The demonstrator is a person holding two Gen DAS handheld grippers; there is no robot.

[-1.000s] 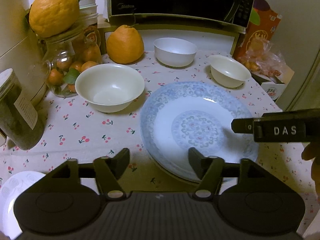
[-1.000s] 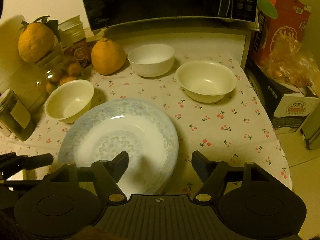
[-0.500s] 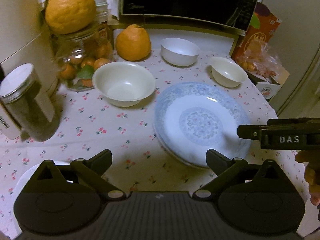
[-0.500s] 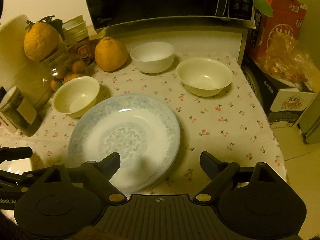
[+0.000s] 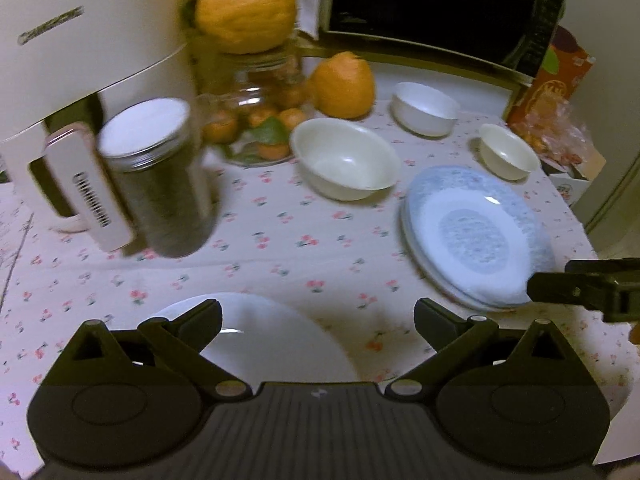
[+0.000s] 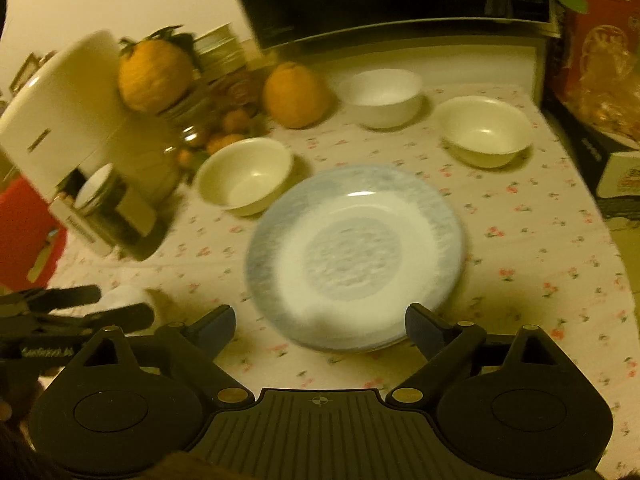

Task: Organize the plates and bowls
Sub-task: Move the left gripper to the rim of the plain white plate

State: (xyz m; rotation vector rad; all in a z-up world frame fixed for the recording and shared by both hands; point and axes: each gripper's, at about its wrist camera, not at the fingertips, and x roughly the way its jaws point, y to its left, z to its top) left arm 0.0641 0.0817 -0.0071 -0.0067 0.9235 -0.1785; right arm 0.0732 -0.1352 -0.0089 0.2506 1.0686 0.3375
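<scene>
Presently, left wrist view. Left gripper (image 5: 318, 314): jaws spread wide, nothing between them. White plate (image 5: 276, 340) lies directly beneath, at 6 o'clock, partly hidden by the gripper body. Blue plates (image 5: 476, 236), a stack, at 3 o'clock; the right gripper's tip (image 5: 560, 290) crosses its near rim. Cream bowl (image 5: 346, 158) at 12 o'clock; white bowl (image 5: 424, 108) and small bowl (image 5: 508, 152) at 1 to 2 o'clock. Jar (image 5: 156, 176), fruit (image 5: 344, 84) and a pale appliance (image 5: 84, 28) at 10 to 12 o'clock.

Right wrist view. Right gripper (image 6: 320, 326): jaws opening, empty, the stack's near rim just ahead of them at 12 o'clock. Cream bowl at 11 o'clock; two bowls at 1 o'clock.

Step in hand, as judged: fetch the white plate onto the stack. Take it by the rim, lift level, lower centred; keep the right tool clear.

Surface: floral cloth (image 6: 520, 264) on a table, crowded at the back. Room: microwave (image 5: 436, 4) behind, boxes at 2 o'clock, dim yellow light.
</scene>
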